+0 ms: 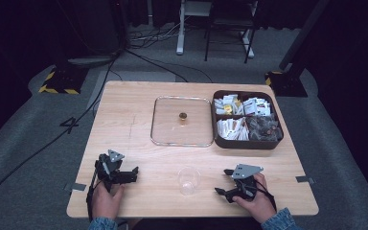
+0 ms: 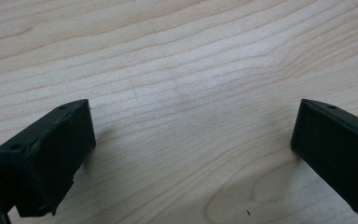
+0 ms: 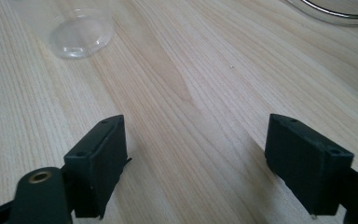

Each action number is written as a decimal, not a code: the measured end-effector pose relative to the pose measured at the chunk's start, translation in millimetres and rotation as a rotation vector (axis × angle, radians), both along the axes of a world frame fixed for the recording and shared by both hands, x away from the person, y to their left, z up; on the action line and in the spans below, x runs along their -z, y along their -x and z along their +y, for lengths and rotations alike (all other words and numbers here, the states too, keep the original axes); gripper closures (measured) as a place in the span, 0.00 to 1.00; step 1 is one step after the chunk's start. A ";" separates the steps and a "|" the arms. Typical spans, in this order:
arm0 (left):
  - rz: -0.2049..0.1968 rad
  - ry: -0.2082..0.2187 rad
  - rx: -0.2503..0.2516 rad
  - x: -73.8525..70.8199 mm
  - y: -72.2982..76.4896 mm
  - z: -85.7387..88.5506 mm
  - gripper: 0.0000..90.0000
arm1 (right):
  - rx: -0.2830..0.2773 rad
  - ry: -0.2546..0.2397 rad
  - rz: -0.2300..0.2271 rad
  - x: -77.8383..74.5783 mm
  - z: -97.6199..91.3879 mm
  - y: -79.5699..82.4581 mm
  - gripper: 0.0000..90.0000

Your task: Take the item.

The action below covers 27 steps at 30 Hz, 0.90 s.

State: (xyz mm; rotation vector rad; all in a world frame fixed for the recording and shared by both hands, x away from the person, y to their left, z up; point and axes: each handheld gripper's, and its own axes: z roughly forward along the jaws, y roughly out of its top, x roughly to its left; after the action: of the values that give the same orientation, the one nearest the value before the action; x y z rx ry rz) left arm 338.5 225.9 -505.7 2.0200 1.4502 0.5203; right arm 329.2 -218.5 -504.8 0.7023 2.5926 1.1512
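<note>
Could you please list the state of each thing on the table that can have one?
left gripper: open, holding nothing, low over the table
right gripper: open, holding nothing
clear cup: upright, seemingly empty, between the grippers
glass lid: off the box, lying flat beside it
divided box: uncovered, compartments filled with packets

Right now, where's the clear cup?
In the high view the cup stands near the table's front edge, between the left gripper and right gripper, in front of the glass lid.
</note>
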 end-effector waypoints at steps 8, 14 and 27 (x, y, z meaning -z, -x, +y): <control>0.000 0.000 0.000 0.0 0.0 0.0 0.00 | -0.002 0.001 0.001 -0.1 0.0 -0.1 0.24; 0.000 0.000 0.001 0.0 0.0 0.0 0.00 | -0.003 0.002 0.002 0.0 0.4 -0.3 0.23; 0.001 0.002 0.016 0.0 0.1 1.3 0.00 | -0.002 0.003 0.001 0.1 1.0 -0.1 0.22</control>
State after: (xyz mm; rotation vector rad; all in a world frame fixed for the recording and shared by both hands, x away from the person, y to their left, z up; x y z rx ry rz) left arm 338.4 227.2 -505.7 2.0290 1.4331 0.5107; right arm 329.2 -217.5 -504.9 0.7003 2.5962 1.1472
